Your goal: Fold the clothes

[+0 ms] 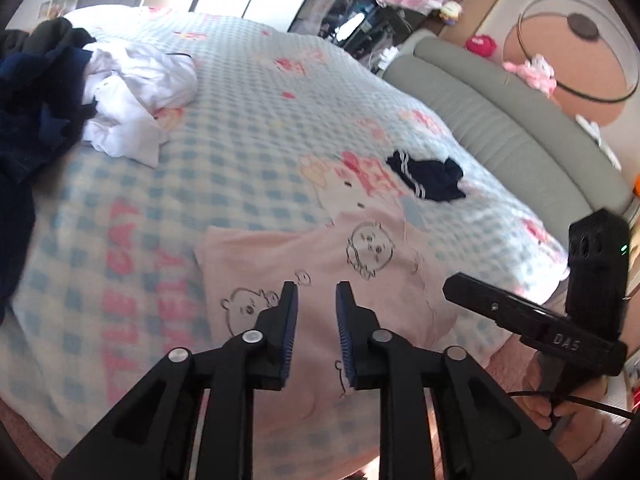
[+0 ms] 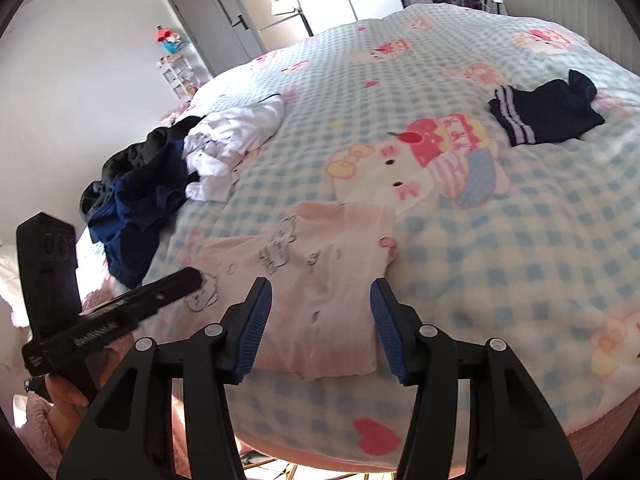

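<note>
Checked bedspread [image 2: 500,240] fills both frames; pink garment [image 2: 320,280] lies lower centre, running left-right under my left gripper [image 1: 316,292] and right gripper [image 2: 320,292], both released, empty.

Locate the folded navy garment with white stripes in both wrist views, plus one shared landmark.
Left wrist: navy striped garment sits right of centre on the checked blanket, beyond the pink garment.
Right wrist: navy striped garment sits upper right, well beyond the pink garment.
Shared landmark: the cartoon cat print, between the two garments.
</note>
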`<state>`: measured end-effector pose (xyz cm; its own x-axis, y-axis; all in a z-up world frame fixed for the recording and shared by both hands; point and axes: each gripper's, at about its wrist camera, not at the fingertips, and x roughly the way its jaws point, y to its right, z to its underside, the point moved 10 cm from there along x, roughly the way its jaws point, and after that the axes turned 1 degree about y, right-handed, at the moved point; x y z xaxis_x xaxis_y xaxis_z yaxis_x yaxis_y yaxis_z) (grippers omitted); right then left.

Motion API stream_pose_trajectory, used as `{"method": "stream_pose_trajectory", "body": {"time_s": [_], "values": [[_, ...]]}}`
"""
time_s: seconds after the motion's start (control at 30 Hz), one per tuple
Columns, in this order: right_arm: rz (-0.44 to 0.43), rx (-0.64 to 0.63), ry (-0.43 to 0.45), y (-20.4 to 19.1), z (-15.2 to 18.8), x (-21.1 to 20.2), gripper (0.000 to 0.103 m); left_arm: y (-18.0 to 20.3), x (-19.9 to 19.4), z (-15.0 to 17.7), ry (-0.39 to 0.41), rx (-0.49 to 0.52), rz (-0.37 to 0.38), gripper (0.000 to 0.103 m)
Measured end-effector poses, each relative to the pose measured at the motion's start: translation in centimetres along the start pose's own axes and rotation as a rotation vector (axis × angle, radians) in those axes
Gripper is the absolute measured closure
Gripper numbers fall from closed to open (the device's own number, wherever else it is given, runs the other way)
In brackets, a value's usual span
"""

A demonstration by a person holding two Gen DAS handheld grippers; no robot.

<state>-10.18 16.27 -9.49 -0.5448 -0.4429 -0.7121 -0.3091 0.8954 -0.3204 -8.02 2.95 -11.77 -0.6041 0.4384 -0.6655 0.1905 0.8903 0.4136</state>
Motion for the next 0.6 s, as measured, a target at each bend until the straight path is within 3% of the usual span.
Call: {"method": "stream_pose_trajectory", "body": {"time_s": [0.13, 0.2, 0.6], "values": [[0.095, -0.046, -0.117, 0.7, 3.0, 2.4, 0.051, -1.5, 2.9, 1.9, -0.113, 0.02, -0.112, 0.072], [0.053, 0.043, -0.152, 1.9, 4.4, 2.8, 0.051, -2.4, 2.7, 1.8, -0.113, -0.025, -0.087, 0.073], [0.053, 0.078, -0.025, 3.1, 2.7, -0.9, 0.048, -4.3, 2.4, 1.5, -0.103, -0.067, -0.125, 0.078]]}}
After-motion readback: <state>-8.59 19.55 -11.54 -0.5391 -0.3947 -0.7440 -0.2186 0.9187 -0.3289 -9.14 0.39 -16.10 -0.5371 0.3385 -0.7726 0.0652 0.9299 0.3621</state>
